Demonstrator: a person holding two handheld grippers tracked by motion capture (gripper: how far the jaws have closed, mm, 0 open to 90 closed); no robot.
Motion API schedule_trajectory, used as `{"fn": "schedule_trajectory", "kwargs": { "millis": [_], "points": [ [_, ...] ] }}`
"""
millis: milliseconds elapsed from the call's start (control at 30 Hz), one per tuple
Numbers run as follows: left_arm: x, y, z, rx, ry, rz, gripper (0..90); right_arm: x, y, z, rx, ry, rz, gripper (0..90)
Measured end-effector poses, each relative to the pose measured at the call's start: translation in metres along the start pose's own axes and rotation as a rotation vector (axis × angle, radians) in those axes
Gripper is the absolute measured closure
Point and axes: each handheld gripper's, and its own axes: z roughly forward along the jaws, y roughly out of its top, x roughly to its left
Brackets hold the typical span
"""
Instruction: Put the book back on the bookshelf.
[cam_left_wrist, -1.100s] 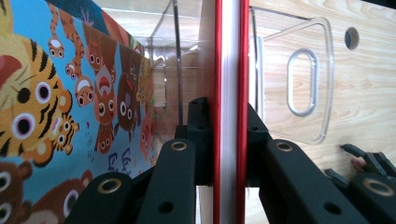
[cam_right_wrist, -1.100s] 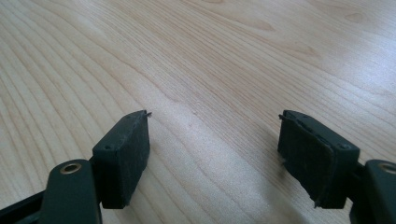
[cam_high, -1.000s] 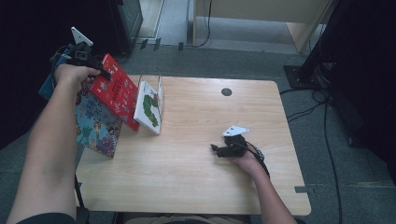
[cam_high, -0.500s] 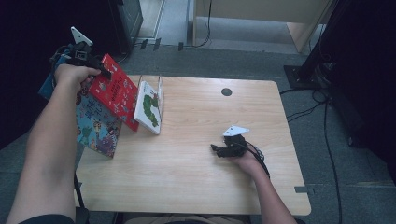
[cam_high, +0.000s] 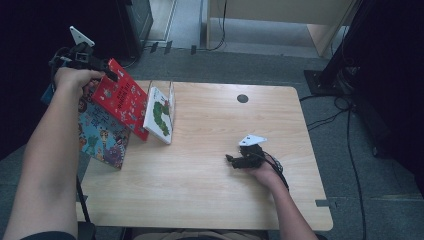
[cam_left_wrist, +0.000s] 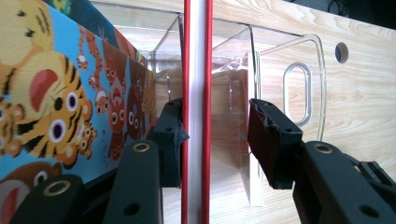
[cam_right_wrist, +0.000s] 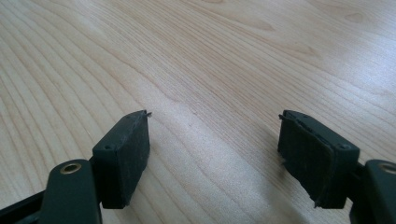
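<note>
Two black jaws of our left gripper (cam_left_wrist: 212, 140) have just been opening around the thin red book (cam_left_wrist: 196, 93), standing in the clear acrylic rack (cam_high: 172, 97) at the table's far left; we retreat straight back, sparing the tiger-print book (cam_left_wrist: 56, 98). Our right gripper (cam_right_wrist: 215, 154) rests spread, empty.

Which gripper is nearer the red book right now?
Left. The left gripper straddles the red book, jaws just opening, one pad off it. The right gripper rests open on the table, well away.
</note>
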Motion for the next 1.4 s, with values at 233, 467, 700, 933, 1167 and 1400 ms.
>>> {"fn": "schedule_trajectory", "kwargs": {
  "millis": [233, 467, 700, 933, 1167, 1400],
  "points": [
    [0.004, -0.002, -0.006, -0.012, -0.008, -0.013, 54.6, 0.000, 0.000, 0.000, 0.001, 0.000, -0.001, 25.1],
    [0.003, 0.000, -0.015, -0.026, 0.008, 0.001, 53.4, 0.000, 0.000, 0.000, 0.000, 0.000, 0.000, 25.1],
    [0.003, -0.002, -0.021, -0.037, 0.004, 0.002, 51.0, 0.000, 0.000, 0.000, 0.000, 0.000, 0.000, 25.1],
    [0.003, -0.005, -0.039, -0.089, -0.028, 0.009, 50.1, 0.000, 0.000, 0.000, -0.001, 0.000, 0.000, 25.1],
    [-0.007, -0.012, -0.043, -0.105, -0.060, 0.062, 48.5, 0.000, 0.000, 0.000, 0.000, 0.000, 0.000, 25.1],
    [-0.021, -0.021, -0.048, -0.137, -0.127, 0.106, 46.7, 0.000, 0.000, 0.000, 0.001, 0.000, 0.000, 25.1]
  ]
}}
